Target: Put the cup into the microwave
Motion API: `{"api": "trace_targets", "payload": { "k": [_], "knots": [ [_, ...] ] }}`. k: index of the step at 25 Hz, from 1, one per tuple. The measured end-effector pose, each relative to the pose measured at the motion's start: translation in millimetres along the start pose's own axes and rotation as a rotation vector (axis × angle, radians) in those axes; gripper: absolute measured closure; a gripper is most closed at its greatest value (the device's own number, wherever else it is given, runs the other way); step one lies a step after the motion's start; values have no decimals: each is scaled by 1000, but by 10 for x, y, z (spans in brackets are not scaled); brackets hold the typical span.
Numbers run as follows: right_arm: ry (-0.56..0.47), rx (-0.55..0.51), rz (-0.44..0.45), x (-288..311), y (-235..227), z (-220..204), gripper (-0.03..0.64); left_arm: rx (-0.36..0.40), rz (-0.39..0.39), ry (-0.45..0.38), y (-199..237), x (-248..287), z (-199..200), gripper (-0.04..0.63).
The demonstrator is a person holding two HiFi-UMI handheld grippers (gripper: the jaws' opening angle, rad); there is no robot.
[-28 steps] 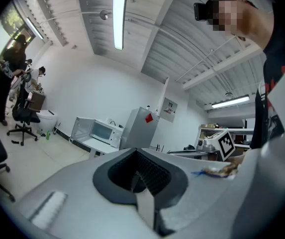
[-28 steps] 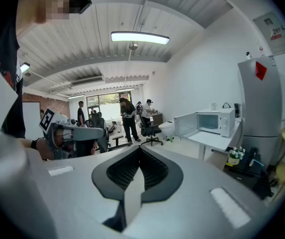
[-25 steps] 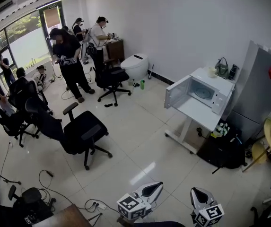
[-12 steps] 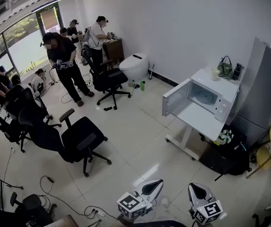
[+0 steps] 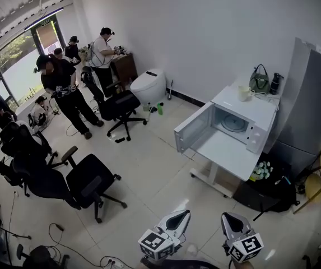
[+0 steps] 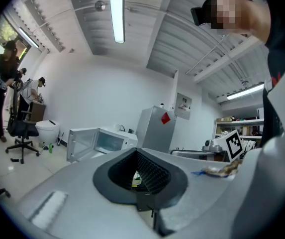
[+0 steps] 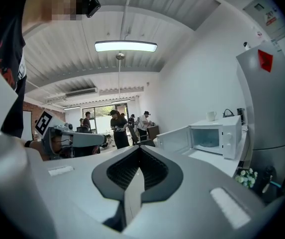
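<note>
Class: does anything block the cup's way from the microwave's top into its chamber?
Nothing visible does. The cup stands on the microwave, whose door hangs open; inside, only the turntable shows.

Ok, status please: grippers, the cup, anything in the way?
Left gripper and right gripper jaws shut, empty. Cup on top of microwave, door open. Office chair off to left.
</note>
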State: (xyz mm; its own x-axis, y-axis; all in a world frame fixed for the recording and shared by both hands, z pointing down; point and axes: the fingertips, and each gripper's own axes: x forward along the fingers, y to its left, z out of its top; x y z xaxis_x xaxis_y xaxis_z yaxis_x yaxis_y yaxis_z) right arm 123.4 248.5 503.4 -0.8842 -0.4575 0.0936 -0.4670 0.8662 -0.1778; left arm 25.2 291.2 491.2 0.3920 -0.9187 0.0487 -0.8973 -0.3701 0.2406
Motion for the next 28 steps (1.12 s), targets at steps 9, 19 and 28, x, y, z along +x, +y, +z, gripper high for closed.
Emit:
{"api": "trace_targets", "payload": {
  "k": [9, 19, 28],
  "knots": [
    [20, 83, -70, 349, -802, -24, 615, -95, -30, -23, 602, 615, 158, 594],
    [81, 49, -225, 1123, -1676, 344, 615, -147, -320, 32, 1466, 1801, 582, 594],
    [85, 61, -285, 1667, -2361, 460, 615, -42, -399, 11, 2001, 3010, 876, 592]
  ]
}}
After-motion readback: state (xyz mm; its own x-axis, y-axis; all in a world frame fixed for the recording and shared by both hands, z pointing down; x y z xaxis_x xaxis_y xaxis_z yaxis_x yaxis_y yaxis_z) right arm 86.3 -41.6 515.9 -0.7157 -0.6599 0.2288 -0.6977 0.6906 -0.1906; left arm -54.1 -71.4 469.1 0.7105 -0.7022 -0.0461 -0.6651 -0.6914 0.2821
